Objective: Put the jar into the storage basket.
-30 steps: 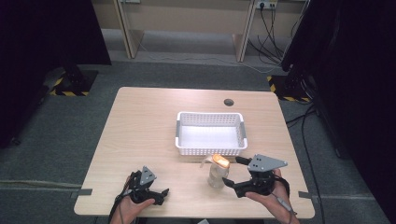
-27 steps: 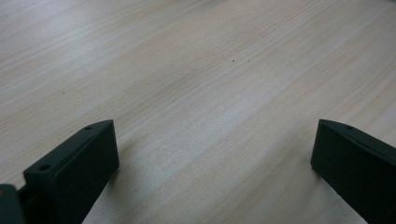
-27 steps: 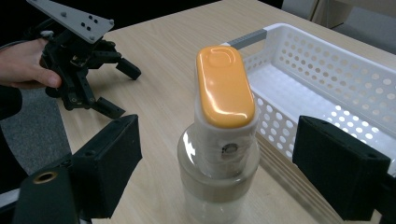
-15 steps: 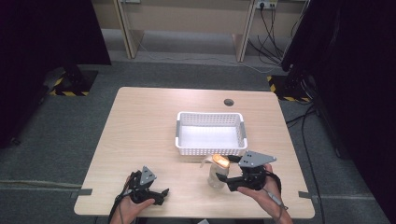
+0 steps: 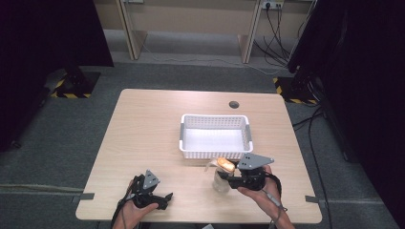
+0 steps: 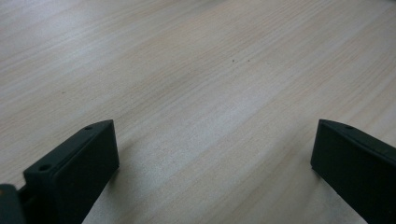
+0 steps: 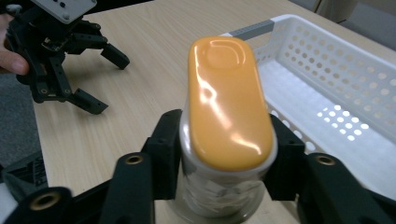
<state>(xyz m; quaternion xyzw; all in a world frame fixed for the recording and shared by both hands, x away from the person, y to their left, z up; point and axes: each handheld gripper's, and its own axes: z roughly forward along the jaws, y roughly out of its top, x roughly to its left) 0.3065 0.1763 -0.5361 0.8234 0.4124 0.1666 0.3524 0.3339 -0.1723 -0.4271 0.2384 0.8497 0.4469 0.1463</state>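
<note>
Surface (image 5: 143, 133): light wood grain, round cable hole (image 5: 233, 104) near far edge.
Basket (image 5: 215, 121): white perforated plastic, right of centre, long side toward the near edge; inside bare white.
Right tongs (image 5: 228, 180): held in right hand (image 5: 260, 191) at near right of surface, just in front of basket; grey three-cornered plate on top. Jaws closed against both sides of container, just under its lid.
Left tongs (image 5: 165, 198): held in left hand (image 5: 131, 212) at near left, well apart from right tongs; low over bare wood. Jaws spread wide, nothing between them.
Container (image 7: 224, 186): clear, upright, base on surface, just beside basket's near wall.
Lid (image 7: 229, 100): glossy orange, oblong, rounded ends, shallow dimple at one end.
</note>
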